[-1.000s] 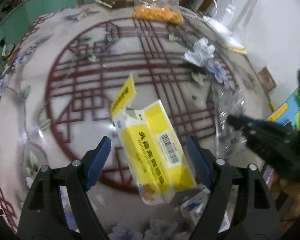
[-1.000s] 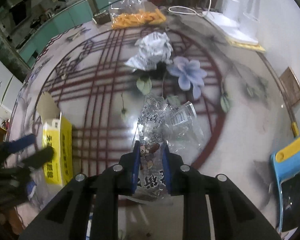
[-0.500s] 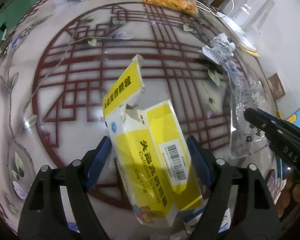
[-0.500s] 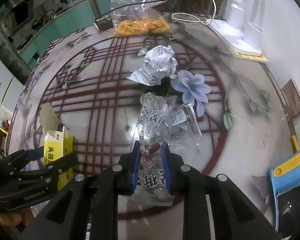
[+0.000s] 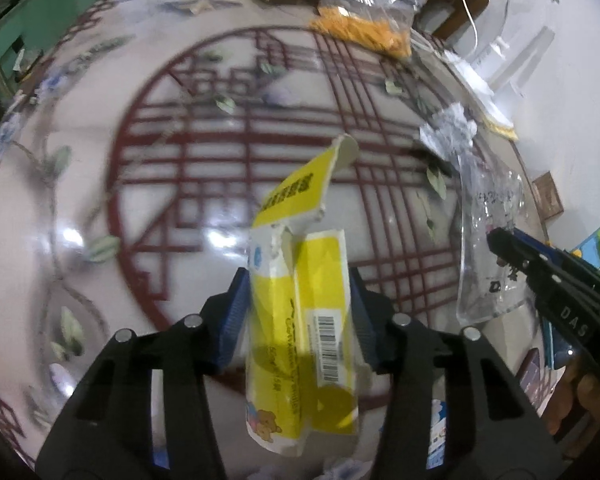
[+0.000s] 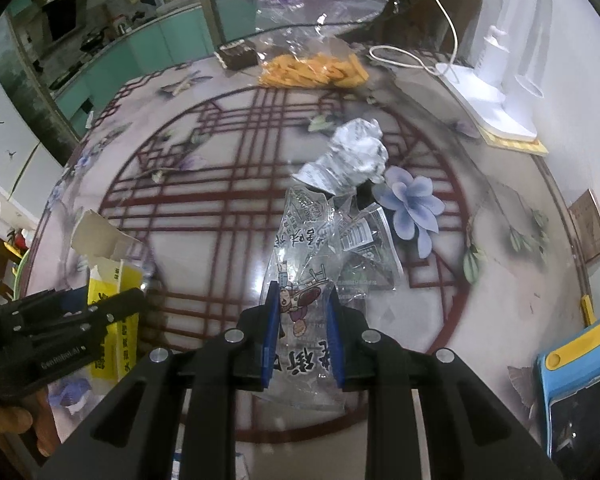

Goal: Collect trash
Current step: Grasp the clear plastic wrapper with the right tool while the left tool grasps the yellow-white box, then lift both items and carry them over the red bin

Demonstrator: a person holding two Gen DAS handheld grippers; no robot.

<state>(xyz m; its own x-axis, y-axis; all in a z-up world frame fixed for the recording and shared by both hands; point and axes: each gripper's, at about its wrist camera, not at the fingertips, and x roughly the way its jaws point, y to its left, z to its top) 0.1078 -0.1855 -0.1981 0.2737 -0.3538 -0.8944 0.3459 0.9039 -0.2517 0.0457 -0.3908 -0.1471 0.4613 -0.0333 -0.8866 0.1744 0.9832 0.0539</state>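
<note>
My left hand-held gripper [image 5: 296, 312] is clamped on the yellow carton [image 5: 300, 320]; my right hand-held gripper [image 6: 302, 332] pinches the clear wrapper [image 6: 320, 264]. Both are lifted near me. The crumpled foil [image 6: 350, 156] lies far right on the table [image 6: 204, 216], uncollected.

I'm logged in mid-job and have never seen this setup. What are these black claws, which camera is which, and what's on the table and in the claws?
There is no robot: a person holds a two-finger clamp in each hand, each with a fisheye camera looking along its fingers.

Left camera: the left gripper is shut on a yellow medicine box with its flap torn open.

Right camera: the right gripper pinches a clear printed wrapper. Each gripper also shows at the edge of the other's view.

On the patterned round table lie a crumpled silver wrapper, a bag of orange snacks and a white appliance at the far edge.
</note>
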